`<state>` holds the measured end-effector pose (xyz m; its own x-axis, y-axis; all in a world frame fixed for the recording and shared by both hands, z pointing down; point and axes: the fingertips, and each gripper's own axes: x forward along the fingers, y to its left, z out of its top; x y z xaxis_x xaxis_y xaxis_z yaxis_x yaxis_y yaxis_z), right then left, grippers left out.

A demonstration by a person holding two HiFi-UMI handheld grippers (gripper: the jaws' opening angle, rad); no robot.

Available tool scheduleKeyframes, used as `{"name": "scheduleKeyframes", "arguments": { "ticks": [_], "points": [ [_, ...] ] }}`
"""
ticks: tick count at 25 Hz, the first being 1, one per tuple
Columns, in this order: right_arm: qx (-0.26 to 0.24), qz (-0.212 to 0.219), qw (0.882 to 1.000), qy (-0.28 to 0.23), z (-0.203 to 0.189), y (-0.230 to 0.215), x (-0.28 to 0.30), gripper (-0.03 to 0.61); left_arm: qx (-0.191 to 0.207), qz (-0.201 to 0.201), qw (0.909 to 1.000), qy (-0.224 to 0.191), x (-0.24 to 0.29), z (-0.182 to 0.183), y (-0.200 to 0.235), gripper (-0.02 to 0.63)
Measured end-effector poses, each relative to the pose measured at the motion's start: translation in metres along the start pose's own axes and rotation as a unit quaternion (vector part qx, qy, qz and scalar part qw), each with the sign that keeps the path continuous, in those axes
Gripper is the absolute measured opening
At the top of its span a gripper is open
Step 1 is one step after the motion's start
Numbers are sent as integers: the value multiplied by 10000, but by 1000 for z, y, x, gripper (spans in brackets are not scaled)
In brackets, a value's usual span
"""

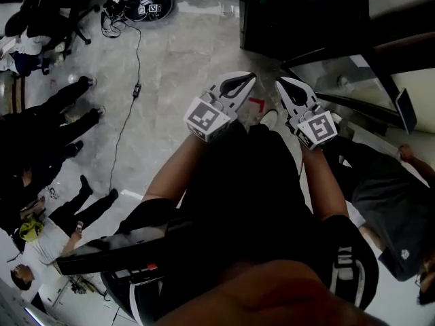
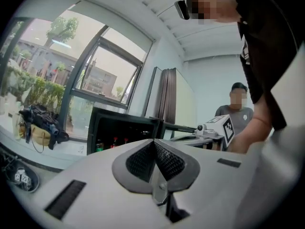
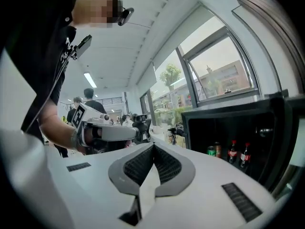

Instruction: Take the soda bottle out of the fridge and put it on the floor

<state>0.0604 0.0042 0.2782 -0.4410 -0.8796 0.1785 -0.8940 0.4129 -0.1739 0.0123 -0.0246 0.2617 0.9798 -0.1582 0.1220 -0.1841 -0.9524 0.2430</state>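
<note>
A black mini fridge (image 1: 292, 19) stands open on the pale floor ahead of me. In the right gripper view, the fridge (image 3: 224, 113) holds two red-capped soda bottles (image 3: 233, 151) and a green can (image 3: 211, 150). The left gripper view shows the fridge (image 2: 109, 118) farther off, with small bottles (image 2: 114, 141) inside. Both grippers are raised side by side in front of me, well short of the fridge. My left gripper (image 1: 246, 80) is shut with nothing in it, its pads meeting (image 2: 154, 141). My right gripper (image 1: 284, 83) is also shut and empty (image 3: 153, 144).
The fridge's glass door (image 1: 350, 80) hangs open to the right. Several people stand at the left (image 1: 47, 128), and one in a grey shirt (image 1: 387, 195) is close on the right. A cable (image 1: 129, 100) trails across the floor to a round black device (image 1: 146, 5). A dark bag (image 2: 43, 125) lies on the window ledge.
</note>
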Motion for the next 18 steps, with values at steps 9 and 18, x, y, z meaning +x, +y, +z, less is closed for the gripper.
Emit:
{"name": "scheduleKeyframes", "arguments": {
  "ticks": [9,18],
  "points": [
    [-835,74,9955,-448,95,59,-24,12,472,-462,9978,-59,-23,53,-53,5],
    [-835,214,9937,-719,145,82,-43,12,746,-414,9960,-268,-52,106,-69,5]
  ]
}}
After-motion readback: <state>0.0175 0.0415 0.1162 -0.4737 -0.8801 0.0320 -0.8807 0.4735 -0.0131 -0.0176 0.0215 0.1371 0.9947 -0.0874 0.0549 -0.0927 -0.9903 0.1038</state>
